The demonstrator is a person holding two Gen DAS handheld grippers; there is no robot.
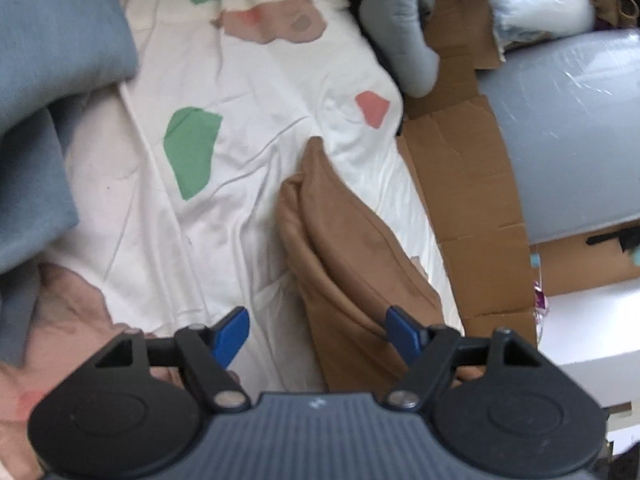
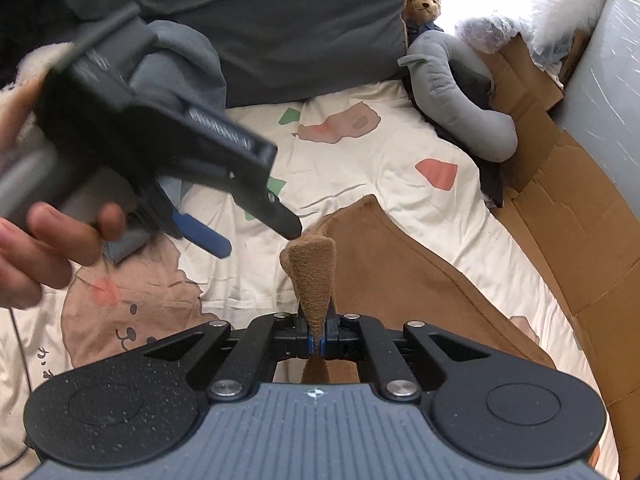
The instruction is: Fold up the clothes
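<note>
Two grippers: I see both, working over one brown garment [image 2: 420, 264] on the patterned bedsheet [image 1: 248, 92].
Landmark: I place everything relative to the brown garment.
Right gripper [image 2: 319, 342]: fingers pressed together on a bunched fold of the garment; the pinched cloth stands up above the blue pads [image 2: 308, 342] as a narrow cone, and the rest of the cloth trails away to the right of it.
Left gripper [image 1: 316, 330]: fingers wide apart, nothing between them. In my left wrist view, the right blue fingertip [image 1: 402, 330] overlaps the garment's near edge; I cannot tell whether it touches. The left fingertip sits over bare sheet beside the garment.
Left gripper from the right wrist view [image 2: 256, 232]: blurred, jaws apart, its dark tip just at the top of the raised fold.
Garment body: lies crumpled on the sheet, near the bed's edge beside the cardboard [image 1: 472, 184].
Beyond the garment: grey plush toy [image 2: 452, 96] and teddy bear [image 2: 424, 4], well apart from it.
</note>
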